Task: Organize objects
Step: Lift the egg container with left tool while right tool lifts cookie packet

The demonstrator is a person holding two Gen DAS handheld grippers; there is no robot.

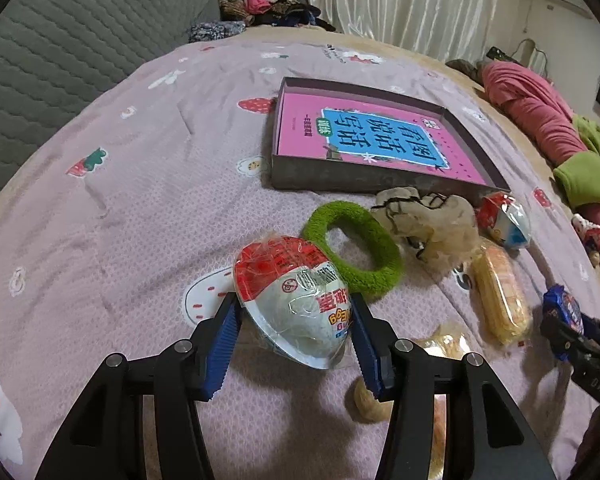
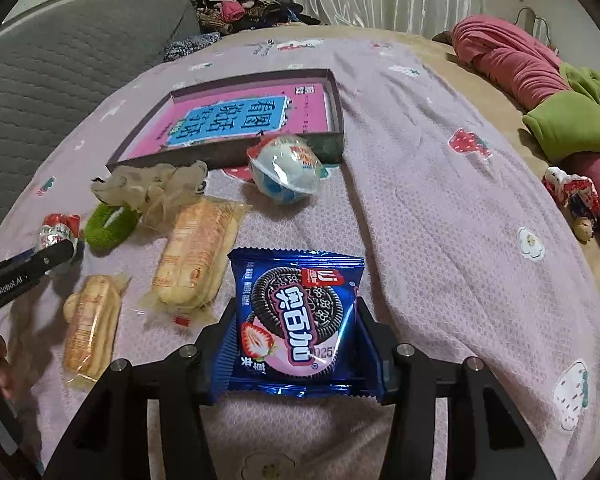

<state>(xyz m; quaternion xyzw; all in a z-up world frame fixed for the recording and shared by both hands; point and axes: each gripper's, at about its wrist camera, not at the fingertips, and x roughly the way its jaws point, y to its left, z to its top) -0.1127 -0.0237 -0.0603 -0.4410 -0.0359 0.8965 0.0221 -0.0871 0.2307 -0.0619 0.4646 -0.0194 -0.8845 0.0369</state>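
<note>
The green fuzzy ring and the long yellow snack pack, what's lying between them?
A crumpled beige mesh pouch lies between the green fuzzy ring and the long yellow snack pack, touching both. The left wrist view shows it best.

A wrapped egg [image 1: 296,300] is held between the left claw's [image 1: 294,340] fingers; beyond it a ring [image 1: 354,248] is laid, with a box [image 1: 380,136] farther ahead and a bread packet [image 1: 500,294] to the right.

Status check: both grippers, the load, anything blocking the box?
Left gripper shut on red-white egg pack. Right gripper shut on cookie packet. Box ahead; green ring between.
</note>
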